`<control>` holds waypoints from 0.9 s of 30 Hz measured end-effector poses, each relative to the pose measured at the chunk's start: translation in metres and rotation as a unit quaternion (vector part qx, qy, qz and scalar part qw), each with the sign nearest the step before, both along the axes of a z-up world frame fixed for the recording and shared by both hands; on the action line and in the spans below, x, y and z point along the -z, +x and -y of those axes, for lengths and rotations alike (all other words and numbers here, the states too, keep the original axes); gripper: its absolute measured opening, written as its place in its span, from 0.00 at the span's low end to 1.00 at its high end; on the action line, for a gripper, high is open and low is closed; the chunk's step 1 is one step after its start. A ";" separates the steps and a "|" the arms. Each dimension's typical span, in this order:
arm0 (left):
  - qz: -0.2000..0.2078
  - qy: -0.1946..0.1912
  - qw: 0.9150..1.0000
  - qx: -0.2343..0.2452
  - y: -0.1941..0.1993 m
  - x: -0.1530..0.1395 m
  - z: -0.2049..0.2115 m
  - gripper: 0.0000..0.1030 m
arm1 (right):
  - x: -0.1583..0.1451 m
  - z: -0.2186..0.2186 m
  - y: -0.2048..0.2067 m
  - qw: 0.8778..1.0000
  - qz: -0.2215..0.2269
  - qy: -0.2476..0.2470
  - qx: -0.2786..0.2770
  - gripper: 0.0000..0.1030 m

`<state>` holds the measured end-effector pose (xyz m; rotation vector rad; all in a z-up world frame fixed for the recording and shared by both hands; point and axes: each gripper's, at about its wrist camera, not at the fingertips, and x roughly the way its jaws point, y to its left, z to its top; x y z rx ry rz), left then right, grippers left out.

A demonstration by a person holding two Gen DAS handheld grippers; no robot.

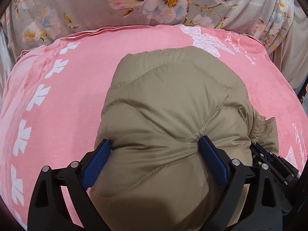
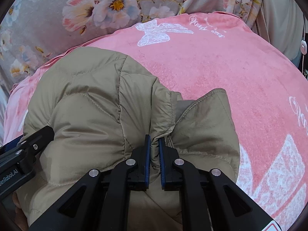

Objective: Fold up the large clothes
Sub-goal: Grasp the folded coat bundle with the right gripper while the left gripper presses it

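A tan quilted puffer jacket [image 1: 169, 104] lies bunched on a pink blanket [image 1: 73, 88]; it also shows in the right wrist view [image 2: 92, 104]. My left gripper [image 1: 156, 144] has its jaws spread wide, and a thick fold of the jacket bulges between the blue pads [image 1: 211, 157]. My right gripper [image 2: 154, 142] is shut on a thin fold of the jacket near its right edge. The right gripper shows at the lower right of the left wrist view [image 1: 269, 159]. The left gripper's arm shows at the left edge of the right wrist view [image 2: 28, 146].
The pink blanket [image 2: 221, 73] has white butterfly [image 2: 154, 32] and leaf prints. A grey floral quilt [image 1: 96, 3] lies bunched behind it. A white cord switch [image 2: 303, 47] hangs at the far right.
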<state>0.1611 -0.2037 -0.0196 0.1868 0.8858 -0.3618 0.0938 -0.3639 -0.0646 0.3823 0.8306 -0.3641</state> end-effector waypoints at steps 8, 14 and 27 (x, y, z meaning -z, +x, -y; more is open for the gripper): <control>0.005 -0.004 1.000 -0.001 0.003 0.006 0.000 0.91 | 0.005 0.000 0.001 1.000 0.009 -0.004 0.000 0.08; 0.012 -0.008 1.000 -0.007 0.006 0.010 0.001 0.93 | 0.006 0.001 0.001 1.000 0.015 -0.005 -0.001 0.08; 0.033 -0.018 0.999 -0.021 0.004 0.018 0.004 0.96 | 0.011 0.006 0.003 0.999 0.031 0.004 -0.006 0.08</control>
